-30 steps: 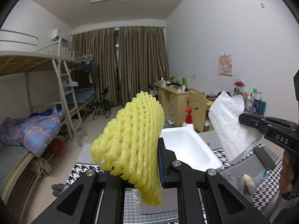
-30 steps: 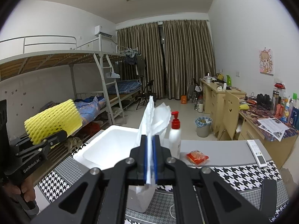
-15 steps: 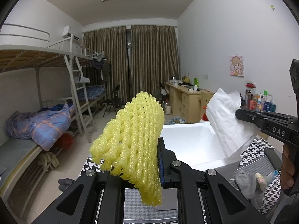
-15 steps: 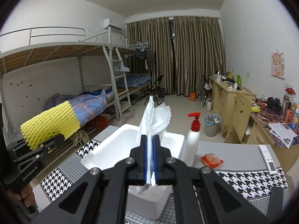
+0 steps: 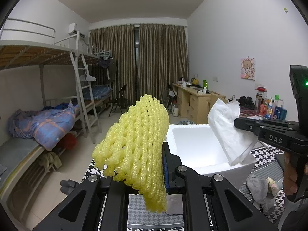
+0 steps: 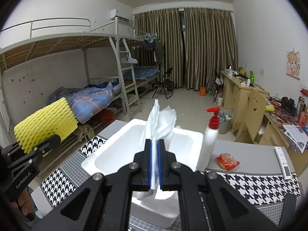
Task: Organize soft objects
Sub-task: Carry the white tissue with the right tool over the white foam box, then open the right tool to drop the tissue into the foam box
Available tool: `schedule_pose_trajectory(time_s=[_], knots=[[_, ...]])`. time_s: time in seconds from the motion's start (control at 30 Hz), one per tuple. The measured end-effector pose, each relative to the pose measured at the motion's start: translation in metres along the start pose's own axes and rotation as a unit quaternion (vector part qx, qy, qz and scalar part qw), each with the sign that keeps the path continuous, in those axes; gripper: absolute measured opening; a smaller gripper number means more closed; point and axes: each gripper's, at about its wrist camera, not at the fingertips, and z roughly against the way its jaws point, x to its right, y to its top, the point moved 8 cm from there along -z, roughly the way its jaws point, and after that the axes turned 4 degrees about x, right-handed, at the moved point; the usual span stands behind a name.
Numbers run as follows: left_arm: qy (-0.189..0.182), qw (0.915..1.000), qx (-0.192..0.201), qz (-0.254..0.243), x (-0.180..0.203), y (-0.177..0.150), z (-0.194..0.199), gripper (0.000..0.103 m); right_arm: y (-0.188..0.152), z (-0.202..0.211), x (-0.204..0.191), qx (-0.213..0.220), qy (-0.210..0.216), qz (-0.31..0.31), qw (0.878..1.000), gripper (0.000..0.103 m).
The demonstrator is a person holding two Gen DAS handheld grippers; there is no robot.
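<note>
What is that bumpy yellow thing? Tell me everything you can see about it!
It is a yellow foam net sleeve, the stretchy mesh kind, with diamond-shaped holes all over. It looks soft and squashy. The left gripper has its jaws shut on the lower part, so it sticks up tilted in the air, with a loose end hanging below. Only the jaws touch it. The white foam box sits beyond it.

A bright yellow foam net with an open lattice pattern sits in a black gripper with blue pads, and a plain white padded sheet sits in the other black gripper. The foam box is white, on a black-and-white houndstooth cloth over a grey table. A white pump bottle has a red top, beside a red-orange packet; a grey cloth lies at the table's right edge.
</note>
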Motion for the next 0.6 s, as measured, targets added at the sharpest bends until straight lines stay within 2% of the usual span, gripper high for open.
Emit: schedule_pose_trajectory(time_s=[0.3,0.33,0.37,0.4,0.43,0.5,0.6], knots=[[0.002,1.0000,-0.001,0.008,-0.004,-0.003,-0.001,0.014,-0.008,-0.015,-0.007,-0.024,0.004,-0.001,1.000,0.008],[0.003,1.0000,-0.001,0.009,-0.005,-0.003,-0.002,0.014,-0.009,-0.016,-0.007,-0.026,0.006,-0.002,1.000,0.012],[0.002,0.9999,-0.002,0.010,-0.005,-0.003,-0.002,0.014,-0.010,-0.017,-0.007,-0.028,0.007,-0.004,1.000,0.016],[0.002,0.9999,-0.002,0.010,-0.006,-0.004,-0.003,0.014,-0.010,-0.019,-0.006,-0.030,0.006,-0.007,1.000,0.032],[0.002,0.9999,-0.003,0.011,-0.007,-0.003,-0.003,0.014,-0.010,-0.019,-0.006,-0.031,0.009,-0.010,0.999,0.053],[0.000,0.9999,-0.002,0.011,-0.007,-0.002,-0.003,0.014,-0.009,-0.016,-0.007,-0.024,0.020,-0.017,0.999,0.075],[0.000,0.9999,-0.001,0.011,-0.007,-0.002,-0.004,0.014,-0.007,-0.012,-0.009,-0.018,0.022,-0.015,0.999,0.077]])
